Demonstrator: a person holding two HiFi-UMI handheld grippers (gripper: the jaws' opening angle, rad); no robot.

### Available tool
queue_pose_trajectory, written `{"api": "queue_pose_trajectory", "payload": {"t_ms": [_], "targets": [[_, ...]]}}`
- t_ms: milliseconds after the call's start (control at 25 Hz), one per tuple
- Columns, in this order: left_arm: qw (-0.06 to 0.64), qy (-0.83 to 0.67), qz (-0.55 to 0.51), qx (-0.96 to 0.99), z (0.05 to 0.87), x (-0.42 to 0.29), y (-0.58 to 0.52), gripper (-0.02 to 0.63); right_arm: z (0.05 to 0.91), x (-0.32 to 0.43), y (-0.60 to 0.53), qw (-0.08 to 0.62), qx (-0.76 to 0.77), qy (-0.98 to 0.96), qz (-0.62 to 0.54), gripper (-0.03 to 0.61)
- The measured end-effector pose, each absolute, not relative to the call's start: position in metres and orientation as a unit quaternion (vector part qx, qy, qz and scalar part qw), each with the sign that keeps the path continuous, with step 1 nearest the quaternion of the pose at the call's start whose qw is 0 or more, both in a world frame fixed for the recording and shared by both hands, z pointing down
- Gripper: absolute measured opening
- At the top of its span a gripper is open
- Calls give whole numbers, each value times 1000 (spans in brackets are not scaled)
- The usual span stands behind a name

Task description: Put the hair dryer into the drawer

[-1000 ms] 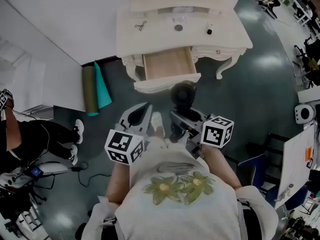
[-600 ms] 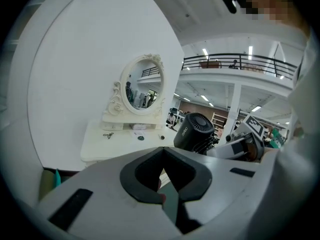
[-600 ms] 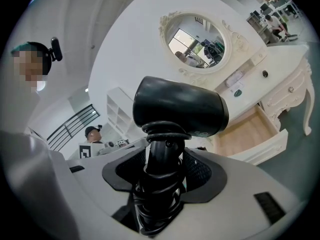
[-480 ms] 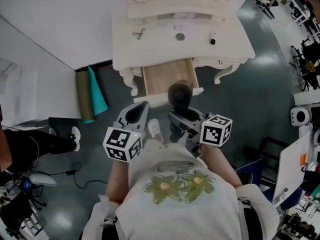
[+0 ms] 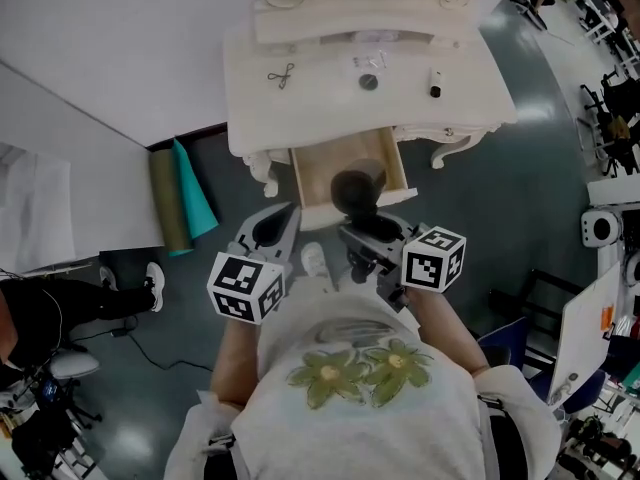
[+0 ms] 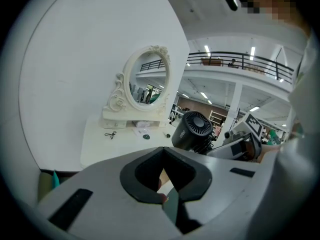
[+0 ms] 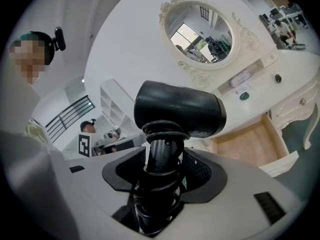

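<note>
A black hair dryer with its cord wound round the handle stands upright in my right gripper, which is shut on the handle. In the head view its head hangs over the open wooden drawer of the white dressing table. The right gripper view shows the hair dryer close up between my right gripper's pads, with the drawer beyond it. My left gripper hangs shut and holds nothing, left of the drawer front. In the left gripper view the hair dryer is to the right.
Scissors, a small dark disc and a small black bottle lie on the tabletop below an oval mirror. Rolled green and teal mats lean by the wall. A seated person is at far left.
Both grippers have come closer to the dressing table. The hair dryer's head, earlier in front of the drawer's front edge, now hangs over the open drawer.
</note>
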State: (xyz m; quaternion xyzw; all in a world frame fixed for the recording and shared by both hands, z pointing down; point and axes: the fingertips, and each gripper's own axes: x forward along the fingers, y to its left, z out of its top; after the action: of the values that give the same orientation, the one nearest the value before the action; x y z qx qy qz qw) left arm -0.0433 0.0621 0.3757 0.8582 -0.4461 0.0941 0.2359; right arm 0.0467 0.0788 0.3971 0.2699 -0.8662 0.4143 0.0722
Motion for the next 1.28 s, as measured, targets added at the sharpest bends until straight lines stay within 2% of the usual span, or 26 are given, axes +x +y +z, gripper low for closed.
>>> {"api": "queue_pose_trajectory", "payload": {"t_ms": [320,720,1280], "targets": [[245,-437,98,860,385,-51,45,9,406,46,65,116,276,-879,370,233],[258,-441,104,853,398,-58,30,9,433,46,49,227,256,-897,281,233],[276,-443,119,845,415,-69,0,9,471,39,26,311,205,-901,224,233]]}}
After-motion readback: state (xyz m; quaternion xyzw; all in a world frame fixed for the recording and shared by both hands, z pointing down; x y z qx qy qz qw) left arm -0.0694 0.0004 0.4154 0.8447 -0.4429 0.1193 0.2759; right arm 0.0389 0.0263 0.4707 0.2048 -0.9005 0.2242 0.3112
